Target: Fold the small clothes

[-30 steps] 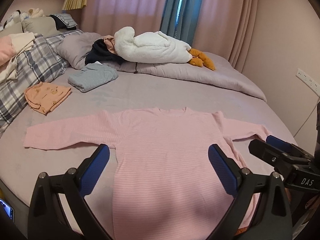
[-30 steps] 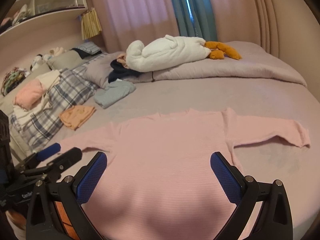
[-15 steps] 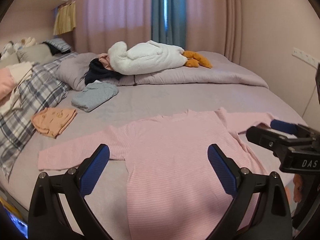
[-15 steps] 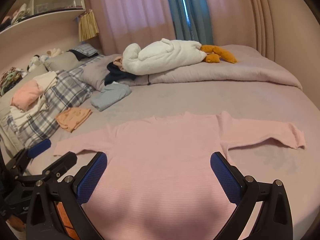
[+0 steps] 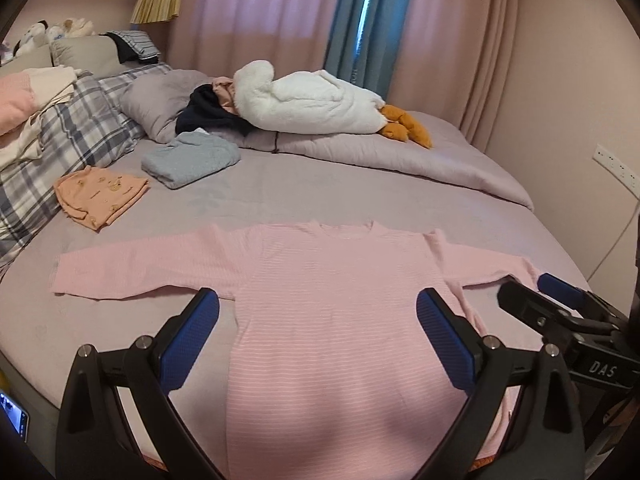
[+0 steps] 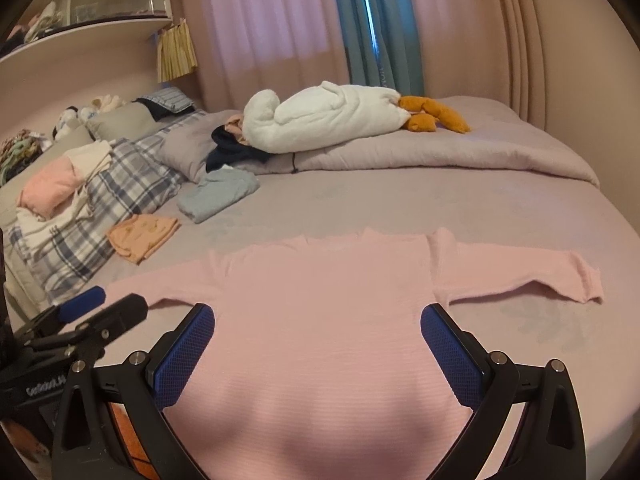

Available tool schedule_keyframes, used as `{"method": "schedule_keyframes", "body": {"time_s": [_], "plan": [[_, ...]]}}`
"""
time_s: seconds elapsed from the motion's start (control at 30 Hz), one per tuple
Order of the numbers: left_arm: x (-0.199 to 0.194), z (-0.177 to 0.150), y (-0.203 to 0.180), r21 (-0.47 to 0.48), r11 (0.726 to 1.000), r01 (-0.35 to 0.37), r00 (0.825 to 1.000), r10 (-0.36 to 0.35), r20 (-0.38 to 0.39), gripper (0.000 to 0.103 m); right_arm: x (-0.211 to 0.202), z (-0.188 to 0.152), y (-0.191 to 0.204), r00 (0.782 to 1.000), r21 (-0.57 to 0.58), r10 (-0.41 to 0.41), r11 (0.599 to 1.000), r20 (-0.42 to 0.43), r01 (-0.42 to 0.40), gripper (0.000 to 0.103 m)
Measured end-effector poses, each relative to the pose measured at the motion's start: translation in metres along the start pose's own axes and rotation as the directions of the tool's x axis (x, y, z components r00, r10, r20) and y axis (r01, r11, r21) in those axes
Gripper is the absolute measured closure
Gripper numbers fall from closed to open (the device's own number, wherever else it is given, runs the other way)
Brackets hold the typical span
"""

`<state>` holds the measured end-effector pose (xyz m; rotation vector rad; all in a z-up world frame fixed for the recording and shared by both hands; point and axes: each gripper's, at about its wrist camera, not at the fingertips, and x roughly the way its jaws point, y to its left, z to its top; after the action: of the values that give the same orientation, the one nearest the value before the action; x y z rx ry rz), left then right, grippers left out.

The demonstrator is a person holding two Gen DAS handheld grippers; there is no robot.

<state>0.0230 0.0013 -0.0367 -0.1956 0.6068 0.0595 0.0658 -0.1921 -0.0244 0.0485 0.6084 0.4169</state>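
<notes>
One pink striped long-sleeved knit top [image 5: 340, 320] is lying flat near the front edge of the lilac bed [image 5: 360, 196], both sleeves spread. Two claws are hovering above its lower half: the left claw [image 5: 316, 332] and right claw [image 6: 318, 350], each released, jaws wide and holding nothing. "DAS" is showing on the right one.

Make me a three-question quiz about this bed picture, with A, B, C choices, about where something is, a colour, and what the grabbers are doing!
1. Where is the orange garment?
A. on the shelf
B. left of the grey folded garment
C. on the pink shirt

2. What colour is the spread-out shirt?
A. pink
B. green
C. black

3. How are the left gripper and right gripper?
A. both shut
B. both holding a sleeve
C. both open, empty

Answers: B, it lies beside it on the bed; A, pale pink stripes; C, fingers apart, gripping nothing.
</notes>
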Motion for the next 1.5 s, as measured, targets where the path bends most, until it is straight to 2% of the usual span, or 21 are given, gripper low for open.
{"method": "schedule_keyframes", "body": {"time_s": [0.27, 0.33, 0.47, 1.5], "plan": [[0.0, -0.003, 0.008, -0.05, 0.999, 0.001, 1.0, -0.002, -0.018, 0.004, 0.0, -0.002, 0.001, 1.0, -0.01, -0.01, 1.0, -0.004, 0.01, 0.001], [-0.001, -0.004, 0.01, -0.056, 0.998, 0.005, 1.0, -0.007, -0.022, 0.004, 0.0, -0.002, 0.0, 1.0, 0.007, 0.011, 1.0, -0.001, -0.011, 0.001], [-0.001, -0.003, 0.013, -0.052, 0.999, 0.003, 1.0, -0.005, -0.024, 0.004, -0.001, -0.002, -0.002, 1.0, 0.034, 0.029, 0.999, 0.002, -0.029, 0.001], [0.009, 0.0, 0.009, -0.028, 0.999, 0.025, 0.997, -0.027, -0.075, 0.005, 0.001, -0.003, -0.008, 0.999, 0.047, -0.034, 0.998, -0.011, 0.035, 0.003]]}}
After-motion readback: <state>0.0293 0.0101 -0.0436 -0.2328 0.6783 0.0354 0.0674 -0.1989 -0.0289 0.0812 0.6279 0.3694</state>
